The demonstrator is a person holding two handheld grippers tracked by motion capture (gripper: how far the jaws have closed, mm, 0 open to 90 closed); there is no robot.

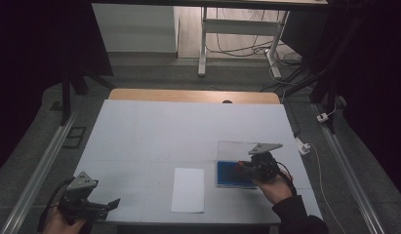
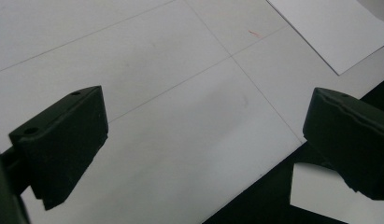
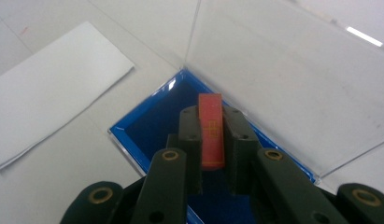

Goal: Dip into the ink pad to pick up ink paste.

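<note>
Left hand-held gripper (image 1: 98, 204) idles spread wide at the near-left corner of the surface (image 1: 154, 131), nothing between its jaws. White sheet (image 1: 188, 189) lies mid-front. Right hand-held gripper (image 3: 211, 135) pinches the red tile (image 3: 211, 128) on edge, long axis along the jaws, directly over the blue tray (image 3: 147, 126) of the open clear-lidded case; right hand is clearly nearer.

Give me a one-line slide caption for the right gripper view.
Right gripper shut on a red block above the open blue case, white sheet alongside.
</note>
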